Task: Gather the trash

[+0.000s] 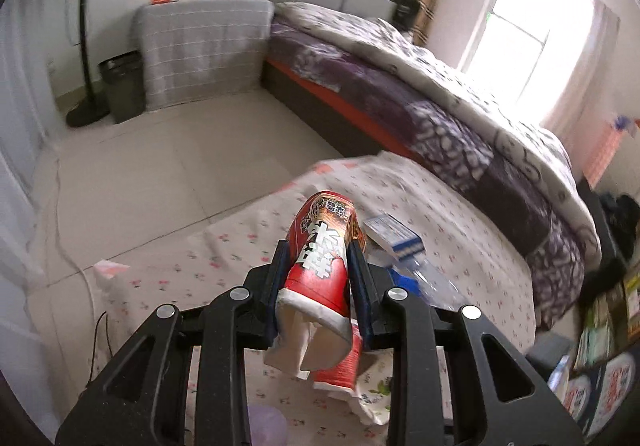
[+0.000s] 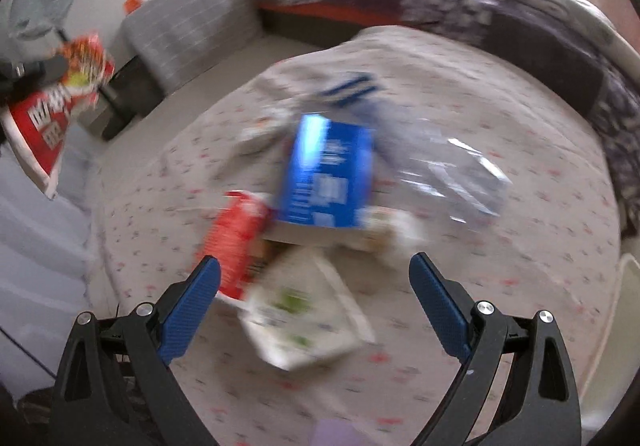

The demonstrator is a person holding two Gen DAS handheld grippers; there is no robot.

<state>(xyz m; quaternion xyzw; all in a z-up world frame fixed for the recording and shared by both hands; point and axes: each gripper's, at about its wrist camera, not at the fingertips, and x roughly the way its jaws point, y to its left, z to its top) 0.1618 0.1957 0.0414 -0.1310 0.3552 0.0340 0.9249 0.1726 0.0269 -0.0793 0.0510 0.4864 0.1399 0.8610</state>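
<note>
crushed red paper cup (image 1: pixel 318 266) clamped between the jaws of the left gripper (image 1: pixel 318 258), held up above the round counter (image 1: pixel 460 214) with the floral cloth; cup's squashed white rim end sits back toward the gripper body, printed end sticks out past the jaw tips. same cup shows in the right wrist view far left (image 2: pixel 48 114), gripped in the air off the counter edge.

right gripper (image 2: pixel 316 282) jaws wide apart, nothing between them, hovering over the trash pile on the counter; view is motion-blurred. just ahead of the jaws: white wrapper with green print (image 2: pixel 300 314) nearest, second red cup (image 2: pixel 236 242) lying on its side by the left jaw tip, blue carton (image 2: pixel 328 174) further ahead, clear plastic bottle (image 2: pixel 448 170) ahead and right of it, blue-striped small box (image 2: pixel 352 90) beyond the carton. all lie close, some overlapping; exact contacts unclear from blur.

in the left wrist view, under and right of the jaws: the small box (image 1: pixel 396 238), the clear bottle (image 1: pixel 432 282), the second red cup (image 1: pixel 340 362) and the white wrapper (image 1: pixel 372 394).

beyond the counter: bed (image 1: pixel 440 94) with purple patterned quilt, dark bin (image 1: pixel 122 86) on the floor beside a grey-covered stand (image 1: pixel 204 46), standing fan (image 1: pixel 86 46) left of the bin.
</note>
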